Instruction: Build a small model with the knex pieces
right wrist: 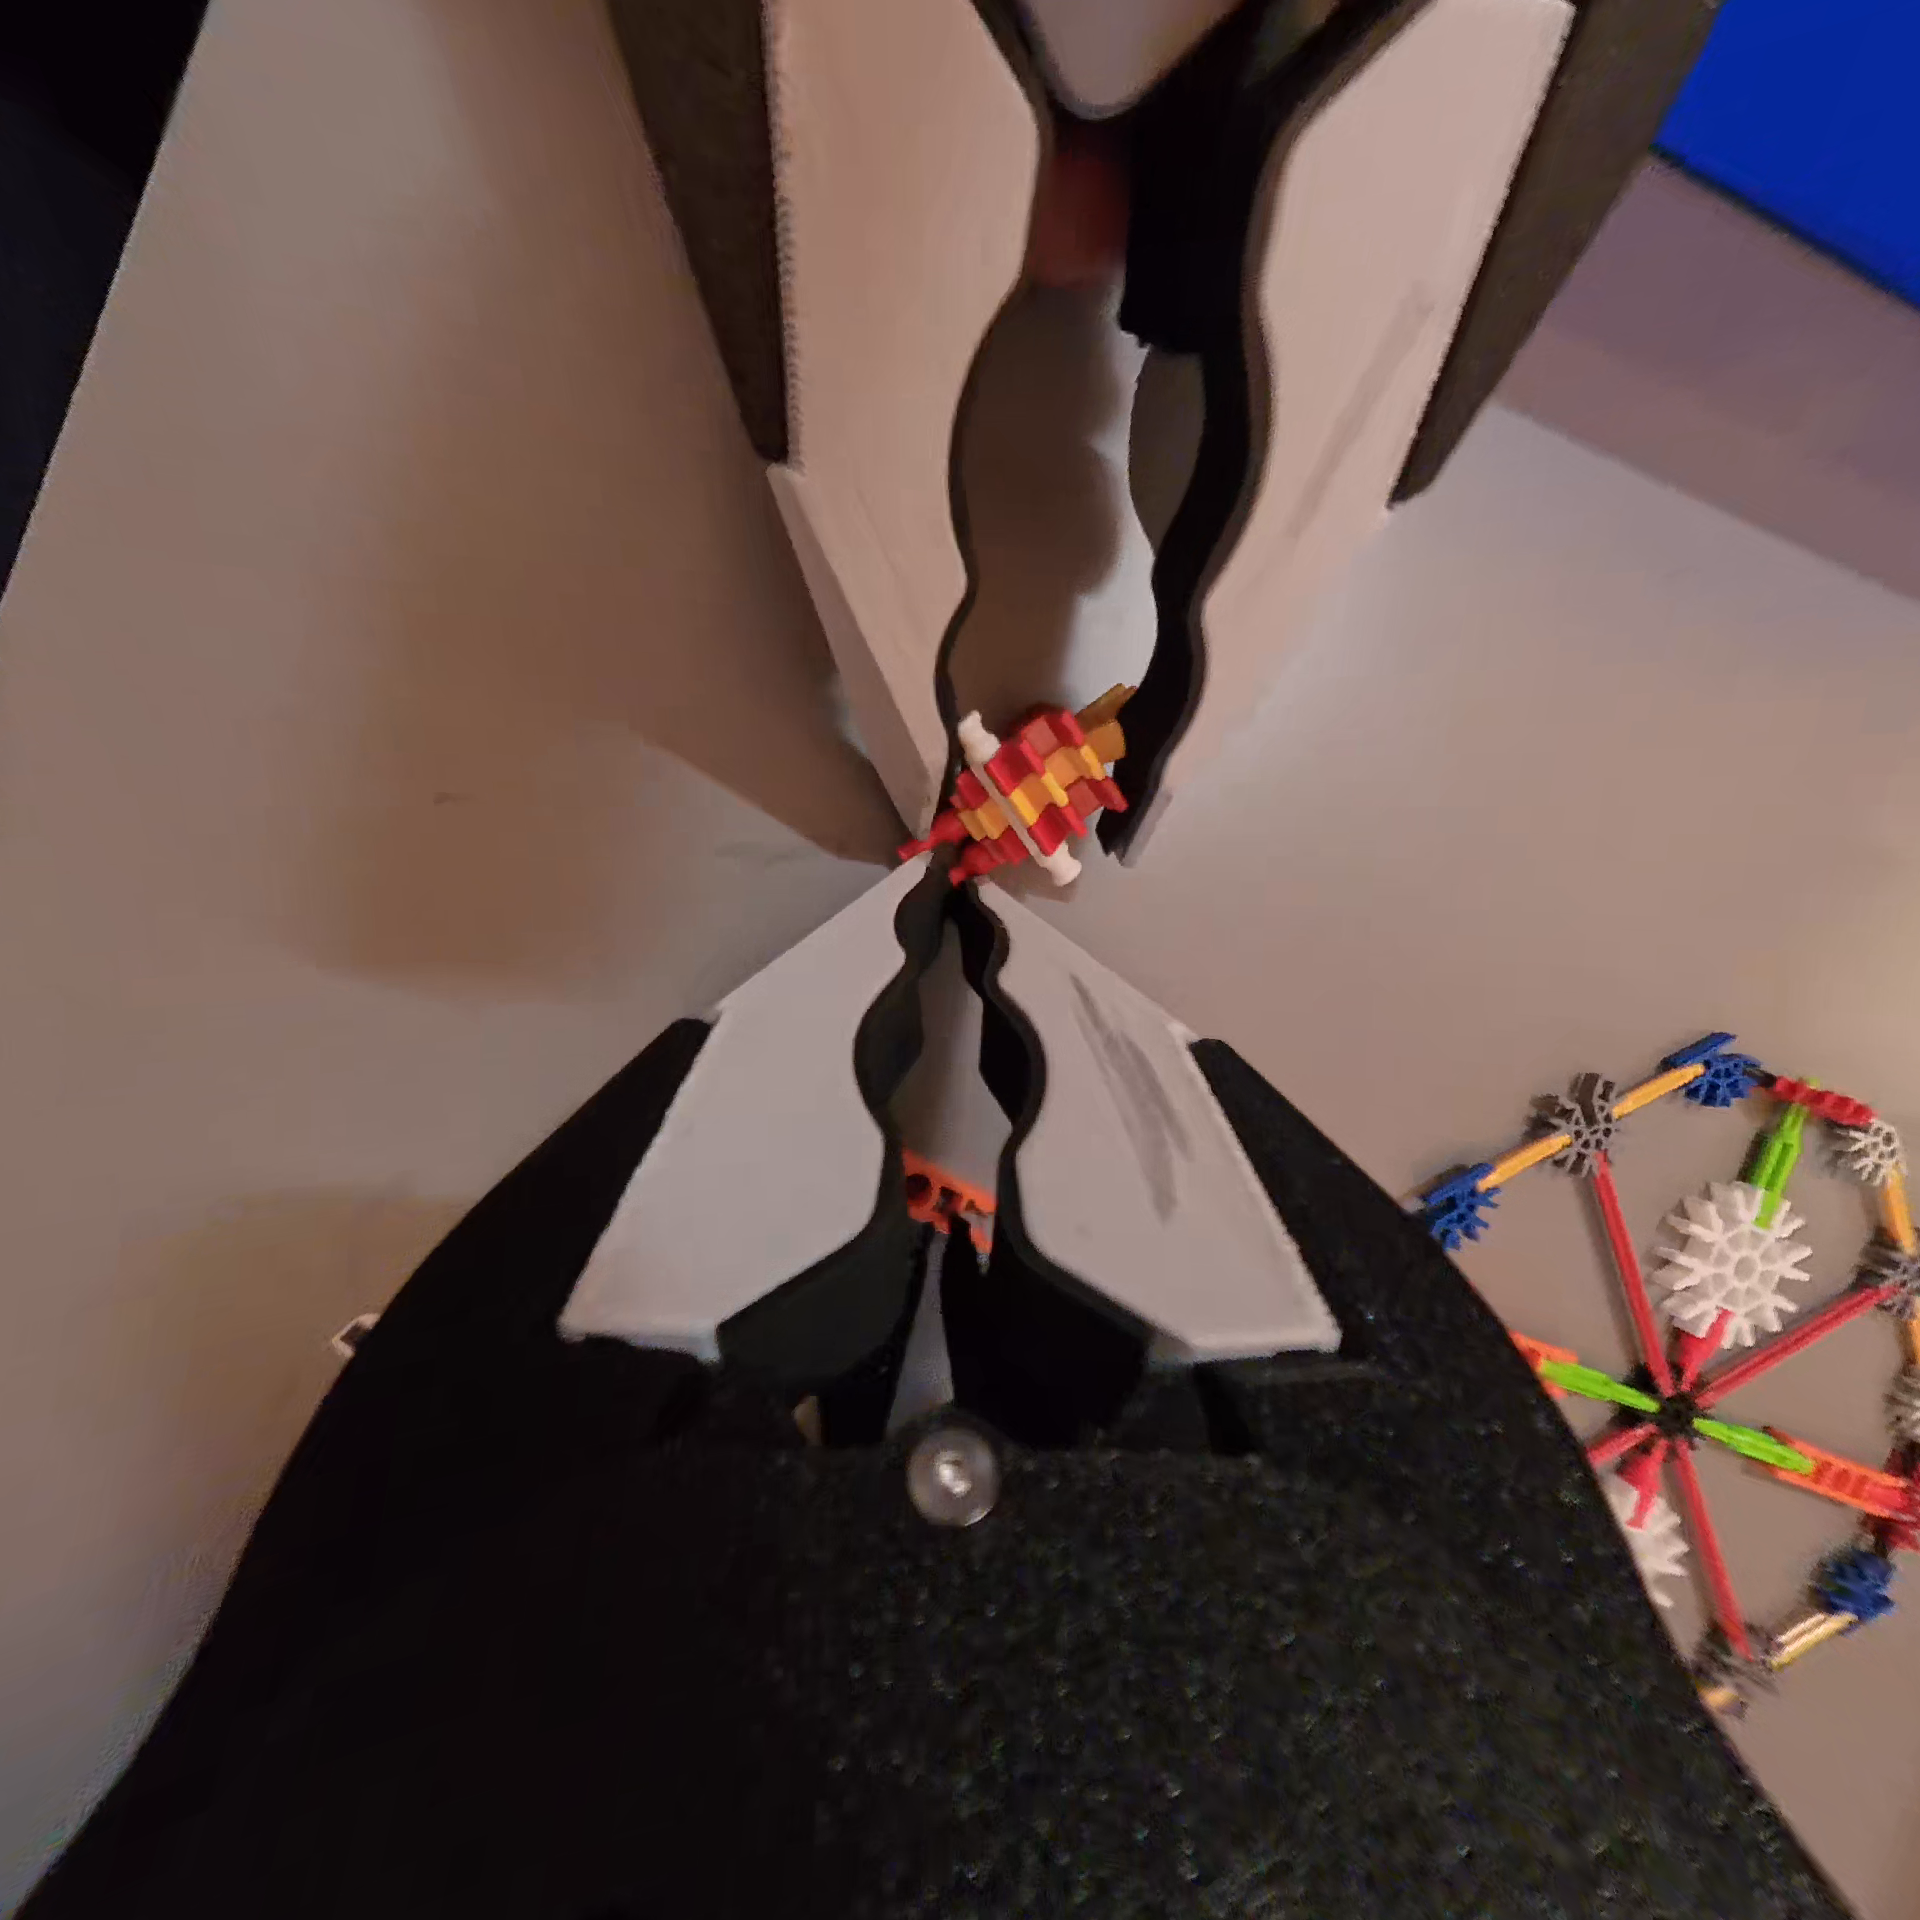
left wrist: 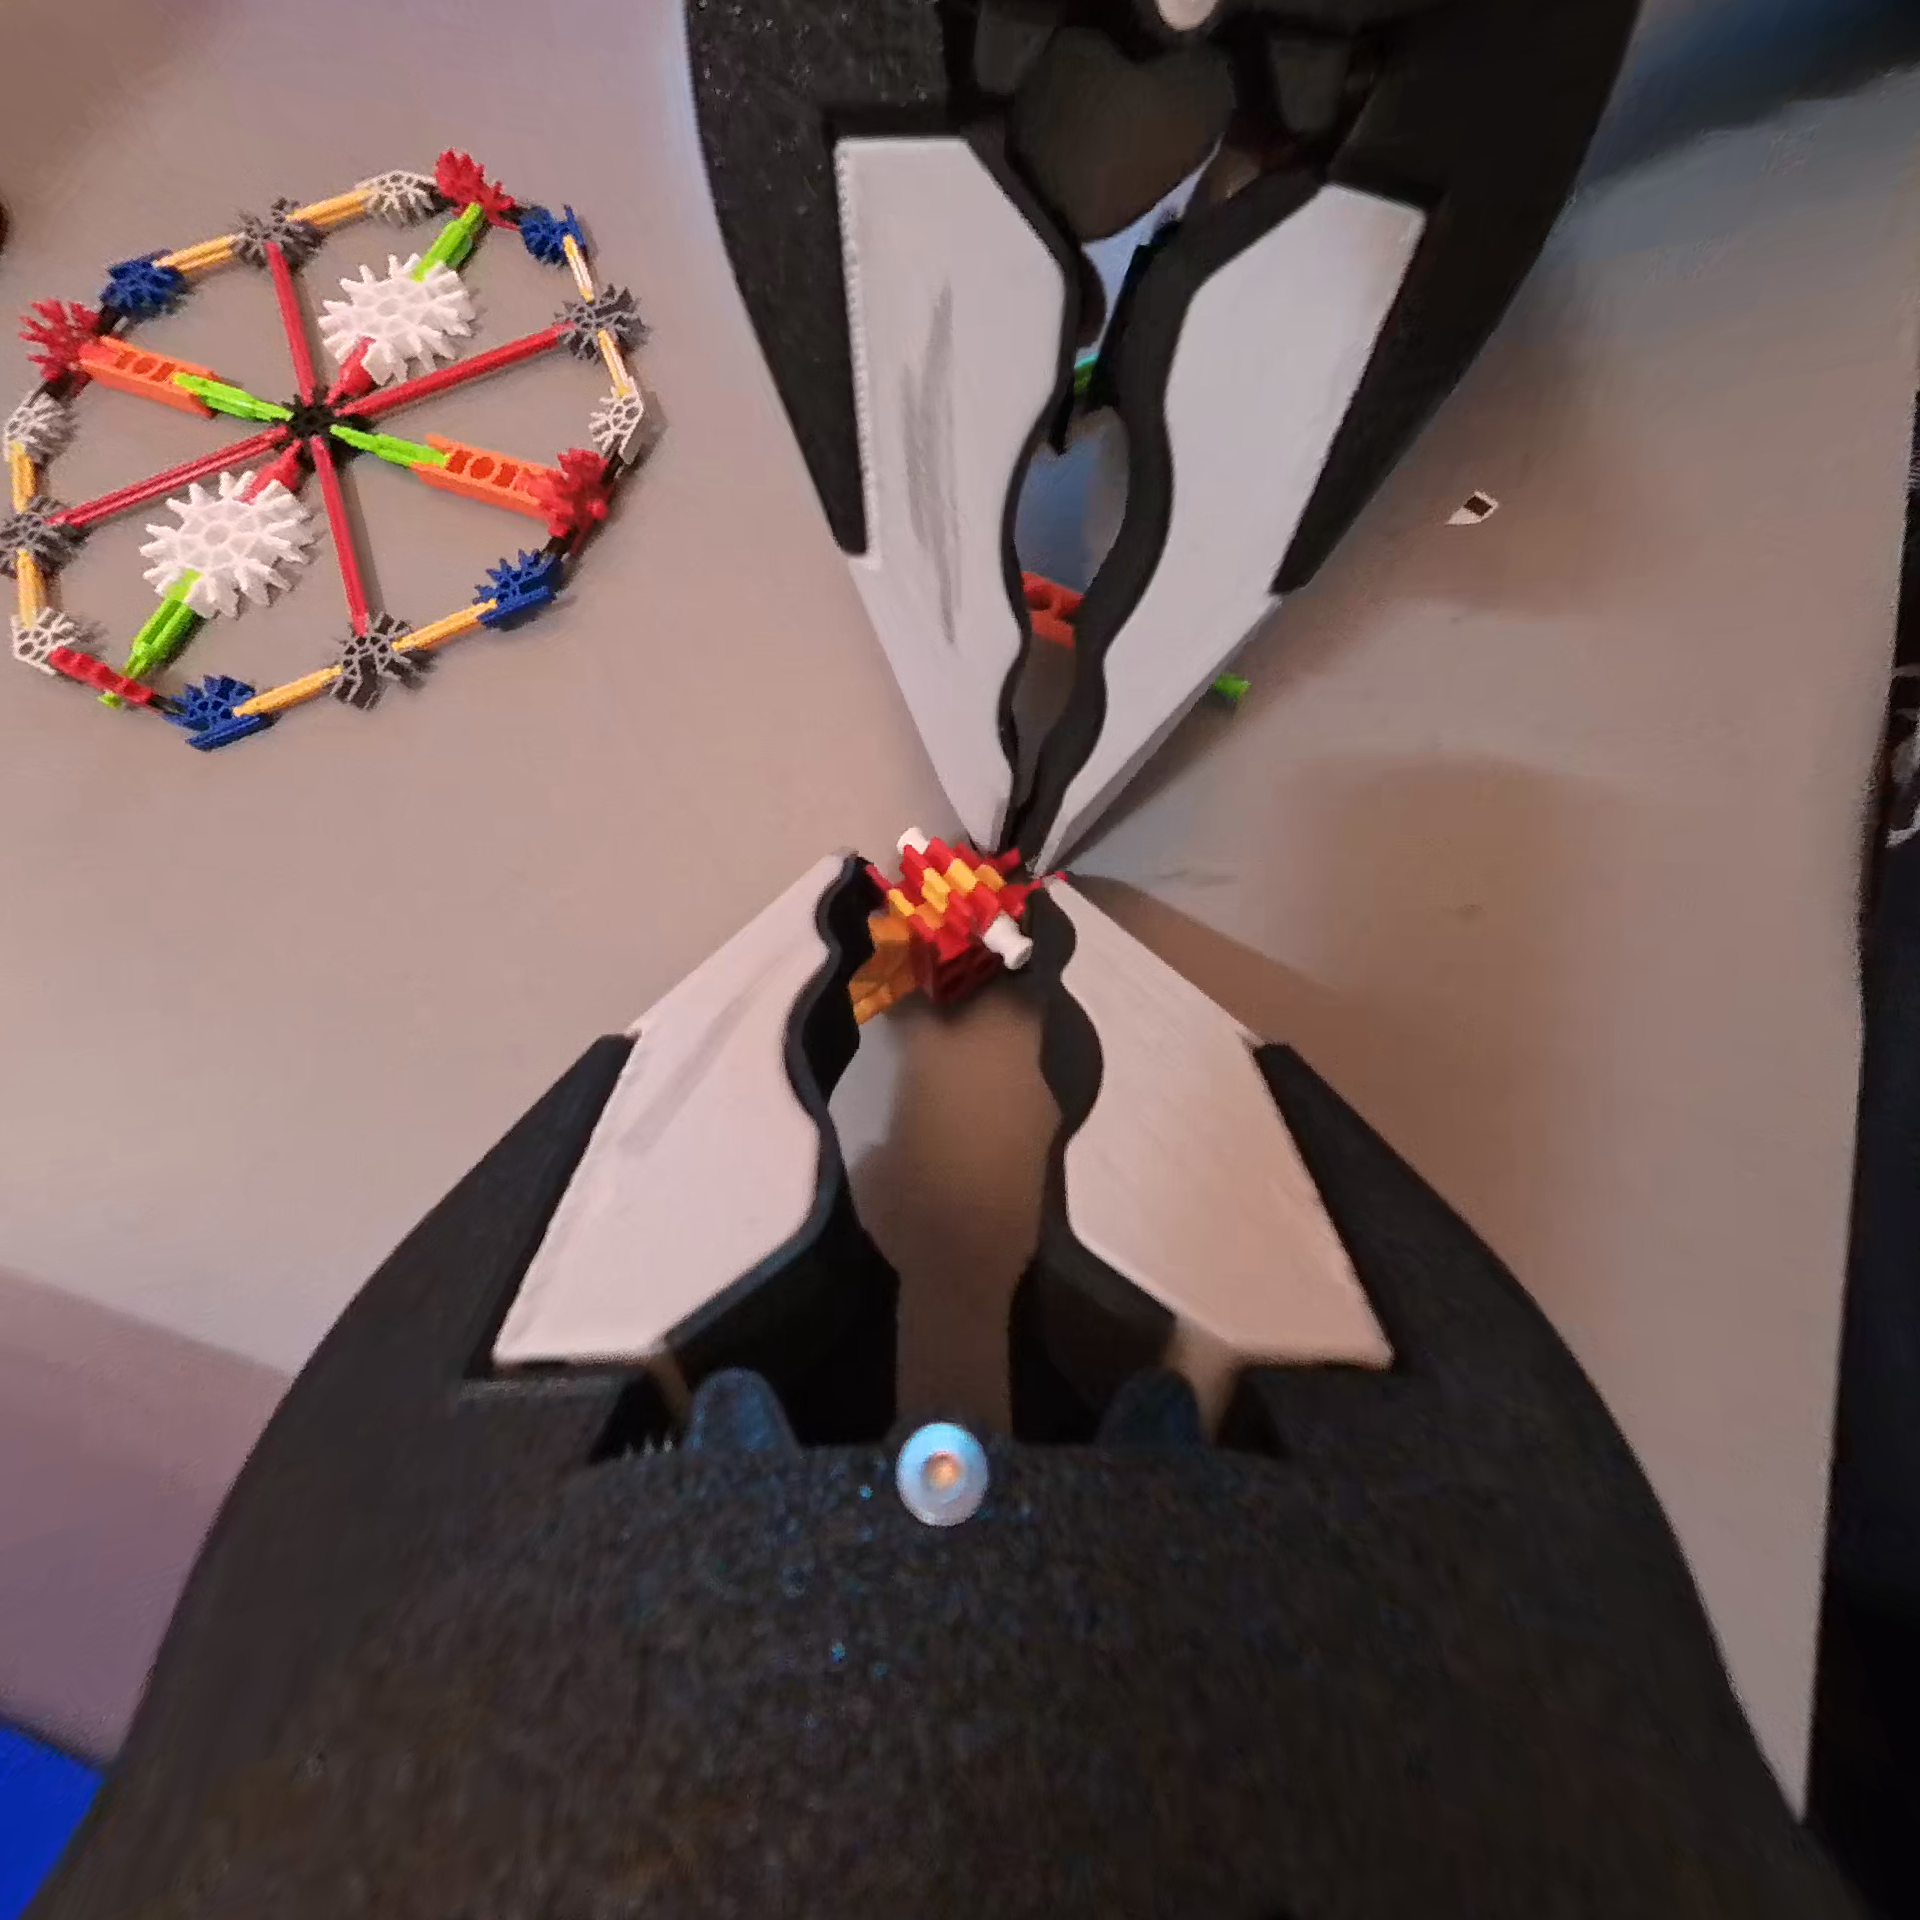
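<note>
A small cluster of red, yellow and orange toothed connectors on a short white rod hangs above the table between both grippers, which face each other tip to tip. My left gripper has its fingers on either side of the cluster and grips it. My right gripper is nearly closed and pinches a red prong at the cluster's edge. The right gripper also shows in the left wrist view, and the left gripper in the right wrist view.
A flat wheel of coloured rods and connectors with two white gears lies on the grey table, also in the right wrist view. An orange piece and a green rod lie under the right gripper. The table's dark edge is near. Left and right tips are no more than a few centimetres apart.
</note>
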The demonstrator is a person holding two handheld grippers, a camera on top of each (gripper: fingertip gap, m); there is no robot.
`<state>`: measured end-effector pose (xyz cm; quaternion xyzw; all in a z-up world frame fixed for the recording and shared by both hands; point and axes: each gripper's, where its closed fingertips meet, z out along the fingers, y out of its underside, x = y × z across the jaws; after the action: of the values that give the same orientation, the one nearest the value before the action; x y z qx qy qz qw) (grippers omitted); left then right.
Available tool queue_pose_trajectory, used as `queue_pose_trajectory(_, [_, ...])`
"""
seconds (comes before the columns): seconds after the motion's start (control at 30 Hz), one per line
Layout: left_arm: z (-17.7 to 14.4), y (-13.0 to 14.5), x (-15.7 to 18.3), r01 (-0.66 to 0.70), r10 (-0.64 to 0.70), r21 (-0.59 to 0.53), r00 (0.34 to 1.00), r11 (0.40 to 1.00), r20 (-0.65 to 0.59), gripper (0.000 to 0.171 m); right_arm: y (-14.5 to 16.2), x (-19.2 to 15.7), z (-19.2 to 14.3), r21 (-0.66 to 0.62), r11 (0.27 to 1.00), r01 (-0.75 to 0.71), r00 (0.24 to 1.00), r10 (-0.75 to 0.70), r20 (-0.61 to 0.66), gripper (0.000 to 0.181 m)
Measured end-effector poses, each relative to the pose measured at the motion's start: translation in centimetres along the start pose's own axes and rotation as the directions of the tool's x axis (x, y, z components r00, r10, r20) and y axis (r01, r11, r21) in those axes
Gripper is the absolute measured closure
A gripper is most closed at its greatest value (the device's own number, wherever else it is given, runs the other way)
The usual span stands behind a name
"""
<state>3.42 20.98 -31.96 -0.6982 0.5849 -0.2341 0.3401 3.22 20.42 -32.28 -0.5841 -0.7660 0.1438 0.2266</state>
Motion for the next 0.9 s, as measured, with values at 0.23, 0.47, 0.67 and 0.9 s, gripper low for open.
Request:
queue_pose_trajectory(0.23, [-0.2,0.3,-0.2,-0.024,0.024,-0.013,0.999,1.0,0.045,0.143,0.0,0.1,0.0,-0.052,0.989,-0.141,0.988,0.137,-0.066,0.181])
queue_pose_trajectory(0.47, [-1.0,0.9,0.9,-0.021,0.023,-0.023,0.996,1.0,0.092,0.141,0.1,0.0,0.0,0.045,0.97,-0.24,0.964,0.244,-0.109,0.181])
queue_pose_trajectory(0.67, [-1.2,1.1,1.2,-0.062,0.066,-0.041,0.991,0.997,0.118,0.143,0.0,0.1,0.0,0.072,0.97,-0.232,0.967,0.239,-0.093,0.181])
queue_pose_trajectory(0.9, [-1.5,1.6,1.0,-0.058,0.063,-0.051,0.993,0.997,0.1,0.152,-0.5,0.1,-1.5,0.193,0.949,-0.25,0.965,0.26,-0.032,0.177])
